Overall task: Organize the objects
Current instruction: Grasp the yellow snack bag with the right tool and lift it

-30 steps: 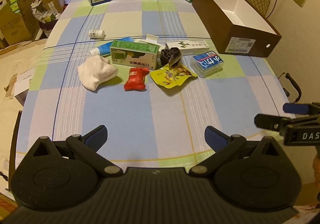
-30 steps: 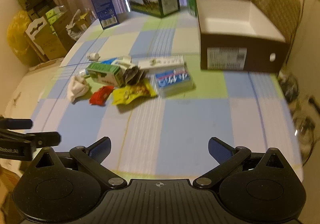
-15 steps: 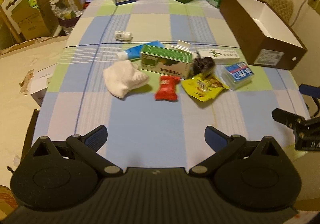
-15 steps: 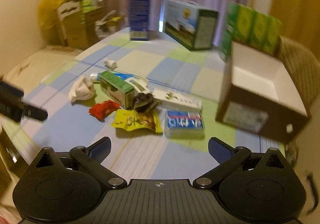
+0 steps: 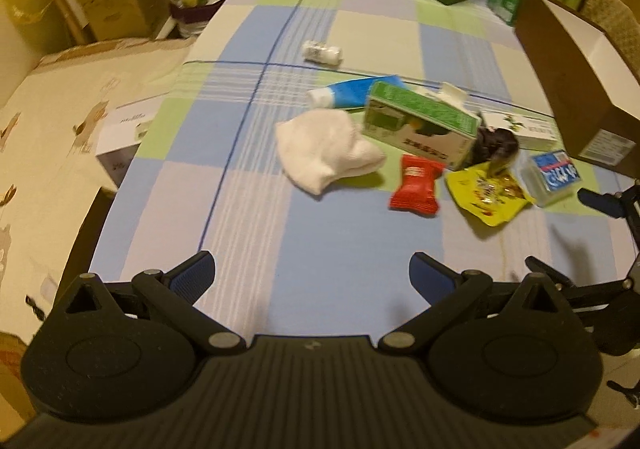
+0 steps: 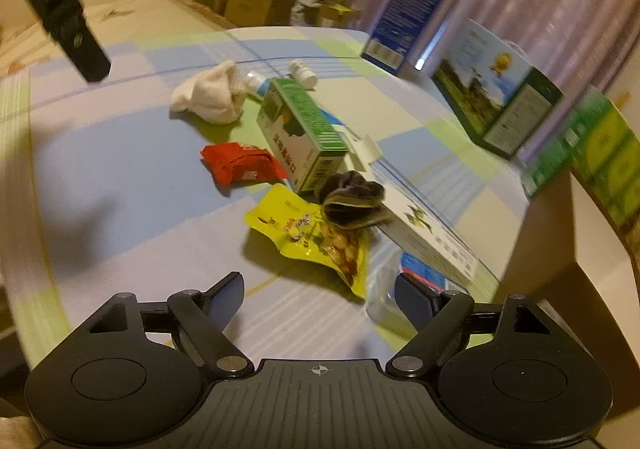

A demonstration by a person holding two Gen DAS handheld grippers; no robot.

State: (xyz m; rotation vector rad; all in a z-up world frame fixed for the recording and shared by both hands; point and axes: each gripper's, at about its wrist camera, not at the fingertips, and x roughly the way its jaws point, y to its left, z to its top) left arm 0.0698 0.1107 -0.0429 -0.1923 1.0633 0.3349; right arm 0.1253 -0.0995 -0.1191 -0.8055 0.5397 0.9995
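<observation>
— What is lying in front of you, biggest first?

— The checked tablecloth [image 5: 248,209] is carrying everything. At two o'clock the brown box [image 5: 576,89] is standing open-topped. The green carton [image 5: 420,125] is lying on its side at twelve o'clock, the white cloth [image 5: 324,149] touching its left end. The yellow snack pouch [image 6: 312,237] is lying just ahead of my right gripper [image 6: 320,295], a dark crumpled item [image 6: 352,201] resting on its far edge. The red packet [image 5: 418,191] is sitting between cloth and pouch. The small white bottle [image 5: 322,51] is lying apart at eleven o'clock.

— And your grippers?

— I am holding my left gripper [image 5: 312,277] spread wide and empty, and my right one is gaping too, gripping nothing.
</observation>
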